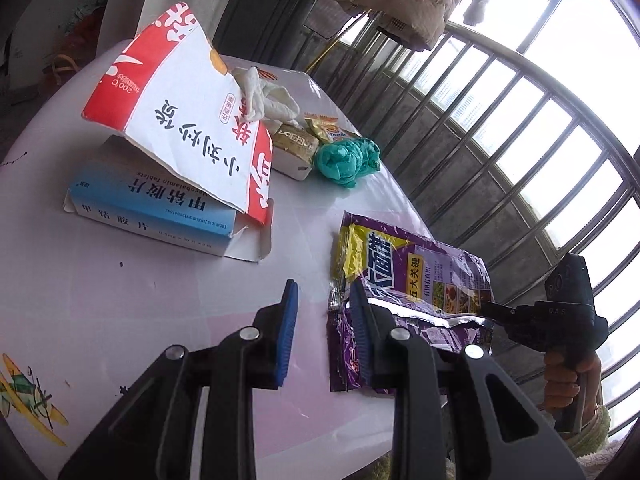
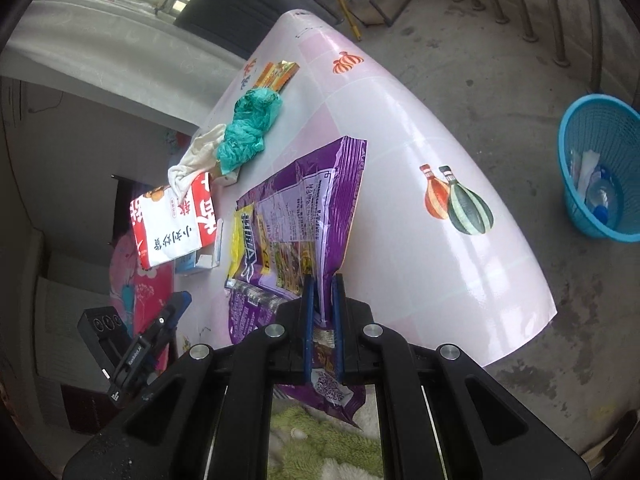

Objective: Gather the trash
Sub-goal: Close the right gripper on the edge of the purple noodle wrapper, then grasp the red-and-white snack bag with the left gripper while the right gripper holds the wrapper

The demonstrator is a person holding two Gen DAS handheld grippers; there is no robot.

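A purple noodle wrapper [image 1: 416,280] lies at the table's near edge; it also shows in the right wrist view [image 2: 304,216]. My right gripper [image 2: 321,300] is shut on the wrapper's near edge; it shows in the left wrist view [image 1: 496,312]. My left gripper [image 1: 324,300] is open and empty, just above the table, its right finger beside the wrapper's left edge. Other trash sits further back: a red-and-white paper bag [image 1: 180,116] on a blue medicine box [image 1: 156,208], a white tissue [image 1: 264,92], a teal plastic bag [image 1: 346,158] and a small snack wrapper [image 1: 324,126].
A blue mesh bin [image 2: 600,168] holding some trash stands on the concrete floor to the right of the table [image 2: 420,120]. A metal railing [image 1: 500,128] runs behind the table. A small yellow-topped box [image 1: 294,148] sits by the teal bag.
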